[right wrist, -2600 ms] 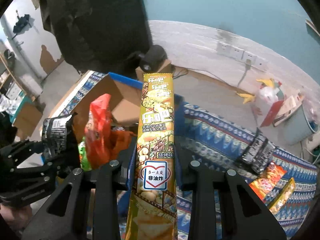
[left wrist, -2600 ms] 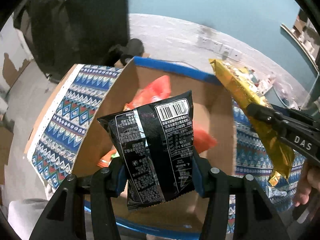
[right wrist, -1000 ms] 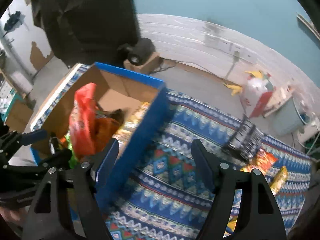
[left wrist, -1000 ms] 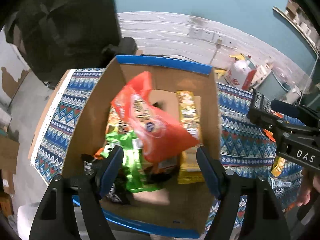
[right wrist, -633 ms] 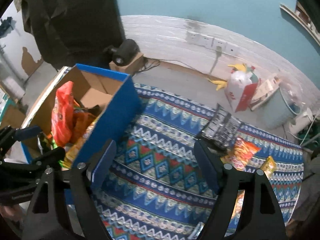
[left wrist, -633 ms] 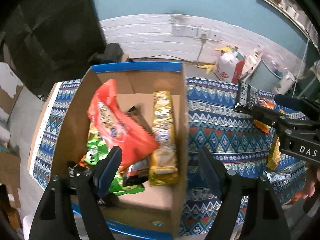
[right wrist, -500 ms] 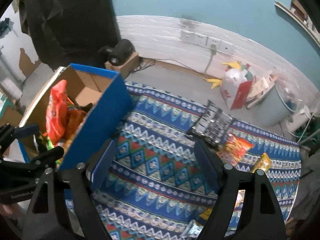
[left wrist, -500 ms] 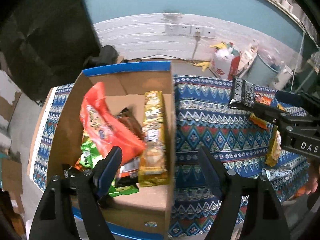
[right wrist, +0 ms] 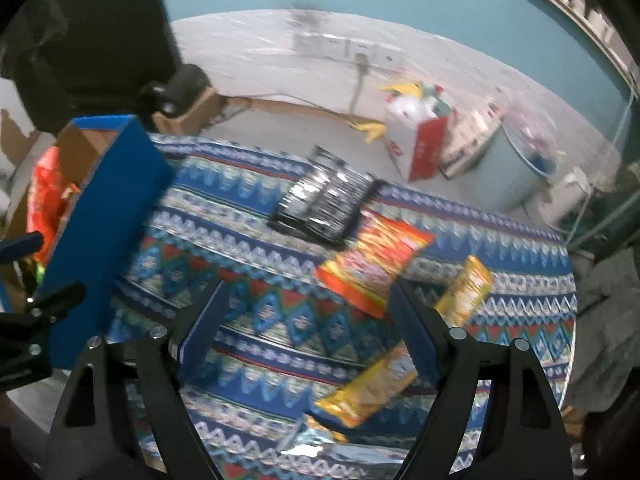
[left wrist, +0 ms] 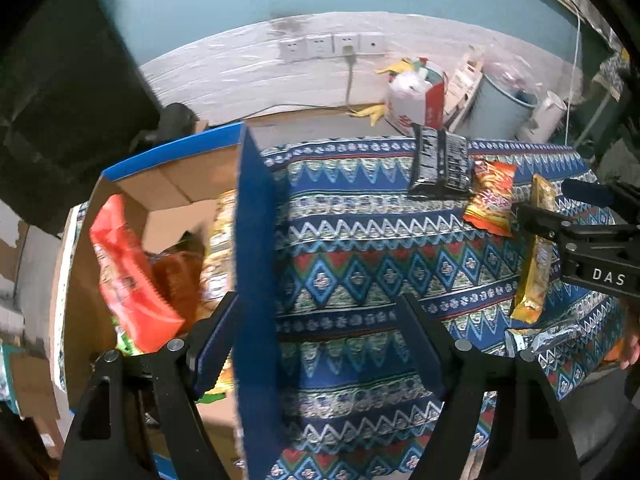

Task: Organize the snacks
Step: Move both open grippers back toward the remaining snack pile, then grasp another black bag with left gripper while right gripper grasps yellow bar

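Underneath: table w/ patterned cloth (left wrist: 360,248) in blue, white, red zigzags and diamonds. Behind: teal wall, white lower strip w/ row of 4 wall sockets (left wrist: 332,46), one w/ plug and cord hanging. On floor by wall: white-and-red bag (left wrist: 416,100), pale round bin (left wrist: 504,110), small cardboard box w/ dark object on top (right wrist: 188,108); large dark shape at upper left, can't tell what. Left end of table: 1 cardboard box w/ blue outside (left wrist: 254,240), open top, holding red-orange packet (left wrist: 124,268) upright, long gold packet (left wrist: 220,248) against near wall, bits of green and orange wrappers below; exact count inside can't tell. Loose snacks on cloth, right side, counted: 1 black packet (right wrist: 324,200) at far edge, 1 red-orange chip bag (right wrist: 372,264) just beside and overlapping its corner, 2 gold packets, one (right wrist: 466,292) near right edge, other (right wrist: 372,388) closer in, plus 1 silver foil packet (right wrist: 320,448) at near edge, partly cut off. Left gripper (left wrist: 316,340): fingers spread, nothing between, straddling box's right wall from above. Right gripper (right wrist: 308,328): jaws just opening wider, spread, empty, above cloth w/ chip bag and nearer gold packet by its right finger (right wrist: 416,332). Right-wrist view blurred.
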The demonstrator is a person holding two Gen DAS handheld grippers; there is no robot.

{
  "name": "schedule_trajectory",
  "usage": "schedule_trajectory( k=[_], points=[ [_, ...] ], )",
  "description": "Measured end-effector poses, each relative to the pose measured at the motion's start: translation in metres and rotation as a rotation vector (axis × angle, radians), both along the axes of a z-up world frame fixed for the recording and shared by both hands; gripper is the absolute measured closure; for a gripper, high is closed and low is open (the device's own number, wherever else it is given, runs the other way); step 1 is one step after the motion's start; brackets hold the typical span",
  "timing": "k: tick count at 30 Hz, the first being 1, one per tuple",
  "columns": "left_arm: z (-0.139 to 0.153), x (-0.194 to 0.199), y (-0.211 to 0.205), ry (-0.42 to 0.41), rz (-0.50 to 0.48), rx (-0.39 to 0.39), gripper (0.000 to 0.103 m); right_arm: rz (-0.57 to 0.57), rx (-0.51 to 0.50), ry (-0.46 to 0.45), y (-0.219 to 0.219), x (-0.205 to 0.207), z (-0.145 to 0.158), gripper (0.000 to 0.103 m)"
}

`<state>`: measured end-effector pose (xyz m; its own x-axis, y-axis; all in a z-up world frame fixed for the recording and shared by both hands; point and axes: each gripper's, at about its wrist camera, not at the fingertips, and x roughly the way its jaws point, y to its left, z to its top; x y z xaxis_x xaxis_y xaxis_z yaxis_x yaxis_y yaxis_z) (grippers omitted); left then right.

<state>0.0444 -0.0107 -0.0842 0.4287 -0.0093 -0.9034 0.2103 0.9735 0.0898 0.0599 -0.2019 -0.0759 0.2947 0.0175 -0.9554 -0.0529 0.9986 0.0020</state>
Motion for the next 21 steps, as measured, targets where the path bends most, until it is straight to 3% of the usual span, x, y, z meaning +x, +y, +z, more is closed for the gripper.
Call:
schedule_trajectory(
  k=[21],
  points=[
    [-0.050, 0.027, -0.041, 0.072, -0.045, 0.017, 0.023, -0.261, -0.039, 0.204, -0.095, -0.019, -0.077, 0.022]
  ],
)
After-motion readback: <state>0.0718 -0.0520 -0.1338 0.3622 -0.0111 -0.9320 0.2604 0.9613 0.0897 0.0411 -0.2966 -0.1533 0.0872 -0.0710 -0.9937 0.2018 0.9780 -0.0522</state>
